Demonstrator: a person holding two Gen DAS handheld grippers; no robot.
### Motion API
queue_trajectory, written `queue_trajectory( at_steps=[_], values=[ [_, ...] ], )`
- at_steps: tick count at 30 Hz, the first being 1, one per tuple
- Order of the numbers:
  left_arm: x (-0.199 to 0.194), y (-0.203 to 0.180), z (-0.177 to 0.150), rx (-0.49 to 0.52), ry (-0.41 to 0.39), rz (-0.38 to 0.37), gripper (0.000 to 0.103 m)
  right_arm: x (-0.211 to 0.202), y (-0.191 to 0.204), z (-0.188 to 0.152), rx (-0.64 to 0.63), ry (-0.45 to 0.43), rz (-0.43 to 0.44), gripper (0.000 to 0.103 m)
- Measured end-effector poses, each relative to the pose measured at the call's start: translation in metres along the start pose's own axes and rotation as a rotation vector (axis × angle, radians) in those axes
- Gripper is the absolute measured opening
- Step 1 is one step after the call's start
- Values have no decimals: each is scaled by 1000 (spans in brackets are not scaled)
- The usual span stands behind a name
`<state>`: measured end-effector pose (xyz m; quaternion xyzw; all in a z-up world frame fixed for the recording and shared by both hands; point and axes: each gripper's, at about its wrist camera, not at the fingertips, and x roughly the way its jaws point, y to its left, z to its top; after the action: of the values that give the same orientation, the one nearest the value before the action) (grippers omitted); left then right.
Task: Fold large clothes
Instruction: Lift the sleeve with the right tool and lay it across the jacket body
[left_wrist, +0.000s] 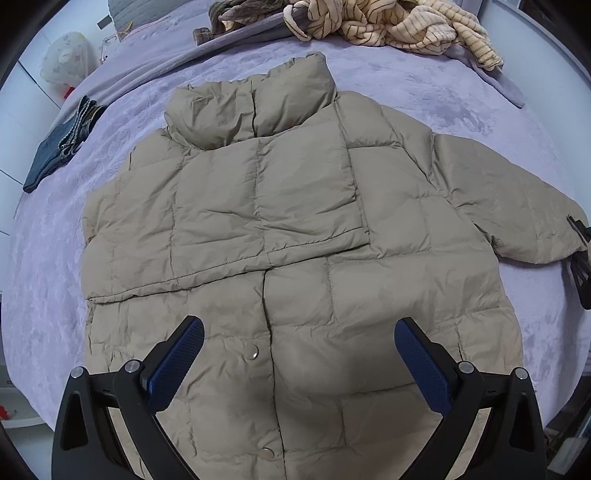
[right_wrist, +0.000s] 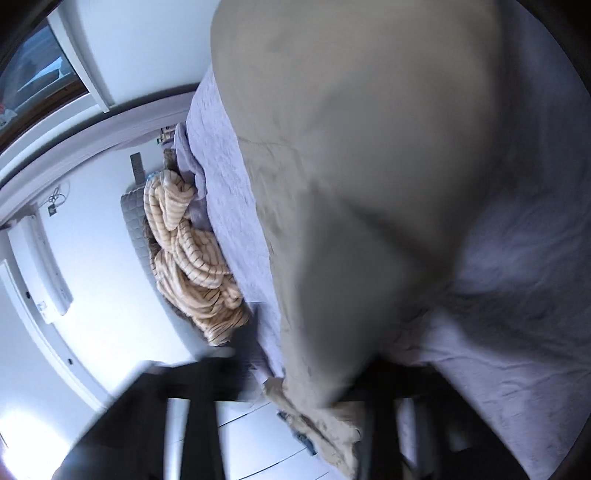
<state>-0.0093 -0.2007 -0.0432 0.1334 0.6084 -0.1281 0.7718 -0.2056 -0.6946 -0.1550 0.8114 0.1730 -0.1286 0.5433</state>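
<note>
A beige puffer jacket (left_wrist: 288, 236) lies front up on the lavender bed (left_wrist: 443, 96), collar at the far end. Its left sleeve is folded across the chest; its right sleeve (left_wrist: 517, 206) stretches out to the right. My left gripper (left_wrist: 299, 332) is open and empty, hovering over the lower front by the snap buttons. My right gripper (left_wrist: 581, 258) shows at the right edge at the sleeve cuff. In the blurred right wrist view it (right_wrist: 317, 402) is shut on the sleeve cuff (right_wrist: 314, 413), and the sleeve (right_wrist: 351, 184) fills the frame, tilted sideways.
A cream striped garment (left_wrist: 391, 22) and a brown one (left_wrist: 236, 14) are piled at the far end of the bed. Folded jeans (left_wrist: 62, 144) lie at the left edge. A white fan (left_wrist: 62, 59) stands off the bed at far left.
</note>
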Motion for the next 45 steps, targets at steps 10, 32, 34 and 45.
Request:
queue_trajectory(
  at_steps=[10, 32, 34, 45],
  values=[
    [-2, 36, 4, -75, -29, -23, 103, 32, 112, -72, -424, 152, 70, 6],
    [25, 216, 2, -213, -111, 22, 103, 268, 35, -376, -1067, 563, -614, 18],
    [33, 221, 3, -229, -101, 19, 103, 267, 33, -370, -1038, 562, -617, 43],
    [59, 223, 13, -299, -79, -120, 103, 194, 74, -324, -878, 340, -556, 68]
  ],
)
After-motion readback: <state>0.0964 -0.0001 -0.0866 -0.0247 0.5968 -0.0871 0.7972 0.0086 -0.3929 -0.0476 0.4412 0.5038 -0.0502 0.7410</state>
